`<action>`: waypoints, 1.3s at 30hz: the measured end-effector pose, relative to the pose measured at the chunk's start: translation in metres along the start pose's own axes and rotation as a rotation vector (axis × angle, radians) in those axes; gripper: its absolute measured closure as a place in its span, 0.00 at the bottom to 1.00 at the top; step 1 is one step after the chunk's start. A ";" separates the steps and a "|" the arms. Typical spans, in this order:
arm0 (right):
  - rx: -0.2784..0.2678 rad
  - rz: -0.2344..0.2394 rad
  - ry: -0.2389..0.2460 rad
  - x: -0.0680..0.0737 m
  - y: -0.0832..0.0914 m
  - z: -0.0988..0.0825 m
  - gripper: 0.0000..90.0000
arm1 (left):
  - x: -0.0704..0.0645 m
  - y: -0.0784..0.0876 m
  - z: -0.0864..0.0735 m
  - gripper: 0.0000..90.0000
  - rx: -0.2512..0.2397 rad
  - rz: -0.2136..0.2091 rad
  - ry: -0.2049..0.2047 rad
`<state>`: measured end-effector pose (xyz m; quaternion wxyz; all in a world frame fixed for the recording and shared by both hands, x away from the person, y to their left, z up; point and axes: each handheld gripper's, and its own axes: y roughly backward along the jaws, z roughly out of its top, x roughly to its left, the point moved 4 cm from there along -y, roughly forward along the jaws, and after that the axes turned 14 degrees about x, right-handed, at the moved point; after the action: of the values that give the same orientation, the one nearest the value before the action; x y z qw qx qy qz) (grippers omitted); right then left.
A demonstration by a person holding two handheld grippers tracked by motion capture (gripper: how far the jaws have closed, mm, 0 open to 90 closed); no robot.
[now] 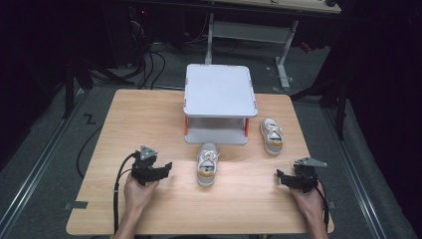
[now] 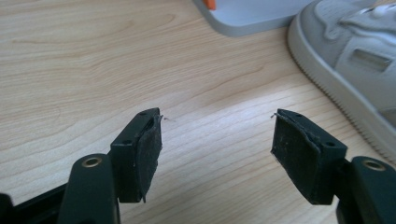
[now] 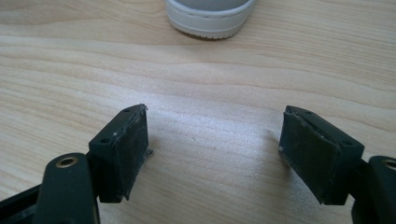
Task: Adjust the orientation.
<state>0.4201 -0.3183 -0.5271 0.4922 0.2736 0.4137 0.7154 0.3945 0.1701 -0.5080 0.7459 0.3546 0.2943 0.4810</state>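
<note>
Two small grey-and-white shoes lie on the wooden table (image 1: 149, 124). One shoe (image 1: 207, 164) sits in the middle, just in front of the white two-level rack (image 1: 218, 92); its side fills the upper right of the left gripper view (image 2: 355, 70). The other shoe (image 1: 271, 136) lies to the right of the rack, and its rounded end (image 3: 210, 16) shows at the top of the right gripper view. My left gripper (image 1: 161, 171) rests low on the table left of the middle shoe, open, nothing between its pads (image 2: 148, 154). My right gripper (image 1: 282, 178) stands open at the front right, empty.
The rack has orange posts (image 1: 186, 124) and a lower shelf (image 1: 216, 135); a corner of its base shows in the left gripper view (image 2: 247, 21). Bare wood lies between the two grippers. Beyond the table's far edge are dark floor, cables and a desk frame (image 1: 249, 32).
</note>
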 end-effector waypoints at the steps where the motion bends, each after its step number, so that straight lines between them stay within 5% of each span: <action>1: 0.002 0.000 0.001 0.000 0.000 0.000 0.27 | 0.001 -0.001 -0.001 0.37 0.002 0.003 0.005; 7: -0.021 -0.003 0.011 0.002 0.002 -0.001 0.44 | 0.007 -0.005 -0.002 0.37 -0.013 0.032 0.017; 11: -0.052 -0.088 0.132 0.012 0.011 0.001 0.58 | 0.009 -0.013 -0.005 0.37 0.011 0.054 0.016; 13: -0.101 -0.093 0.167 0.018 0.019 0.004 0.60 | 0.009 -0.015 -0.007 0.37 0.018 0.063 0.009; 17: -0.148 -0.028 0.168 0.023 0.031 0.018 0.63 | 0.007 -0.019 -0.010 0.39 0.041 0.105 -0.020; 25: -0.210 0.086 0.085 0.024 0.047 0.059 0.70 | 0.006 -0.020 -0.013 0.40 0.006 0.107 -0.014; 31: -0.143 0.103 0.042 0.019 0.034 0.095 0.72 | 0.006 -0.020 -0.013 0.39 0.008 0.105 -0.016; 39: -0.044 0.074 0.042 0.023 0.010 0.122 0.73 | 0.006 -0.019 -0.014 0.37 0.009 0.108 -0.008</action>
<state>0.5047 -0.2590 -0.4572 0.4622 0.2628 0.3978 0.7477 0.3955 0.1736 -0.5325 0.7184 0.3752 0.2736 0.5179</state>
